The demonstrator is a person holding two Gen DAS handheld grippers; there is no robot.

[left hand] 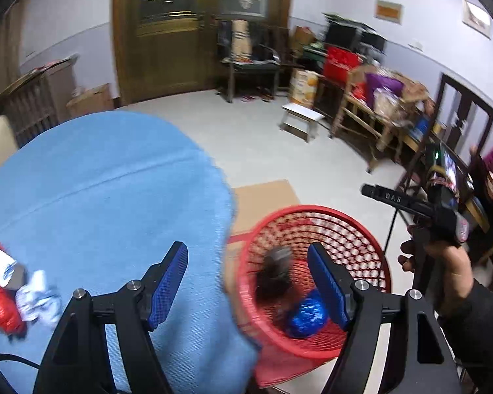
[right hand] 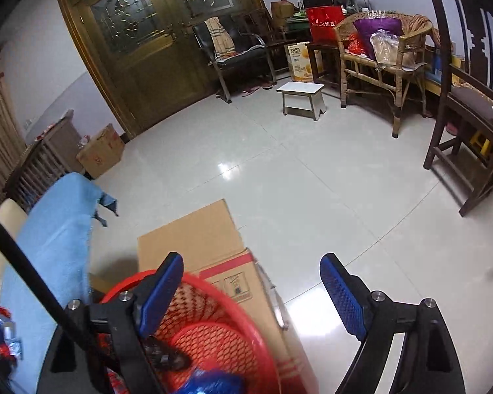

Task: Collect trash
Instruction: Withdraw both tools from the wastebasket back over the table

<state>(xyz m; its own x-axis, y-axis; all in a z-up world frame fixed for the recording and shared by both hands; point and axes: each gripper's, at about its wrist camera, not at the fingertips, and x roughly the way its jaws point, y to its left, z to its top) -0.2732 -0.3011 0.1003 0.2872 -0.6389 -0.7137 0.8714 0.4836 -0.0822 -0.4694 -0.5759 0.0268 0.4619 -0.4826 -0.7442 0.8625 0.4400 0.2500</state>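
My left gripper [left hand: 248,282] stands released, its blue pads spread with nothing between them, hanging over the edge where the blue-covered worktop [left hand: 108,197] meets the red mesh basket [left hand: 355,226]. Its right pad sits in front of the basket's mouth and its left pad over the blue cloth. Inside the basket, just beside that right pad and lower in the picture, lies a crumpled blue foil wrapper [left hand: 307,317]; a dark, blurred piece of trash [left hand: 274,274] shows between my two pads, against the basket's inner wall, and I cannot tell whether it rests there or is in the air. The wrapper is a rounded wad with no clear long axis. Well off to the left on the worktop lie more scraps: a red shiny wrapper [left hand: 1,308] running roughly top to bottom in the picture and a white crumpled wrapper [left hand: 37,300] touching it. My right gripper [right hand: 251,290] is released too, jaws wide and empty; its left pad is over the basket's rim and its right pad over the bare tiled floor [right hand: 312,180]. From the left wrist view I see it at the right, held in my right hand [left hand: 443,262], apart from the basket. The basket stands on a cardboard box [right hand: 197,239] beside the worktop.
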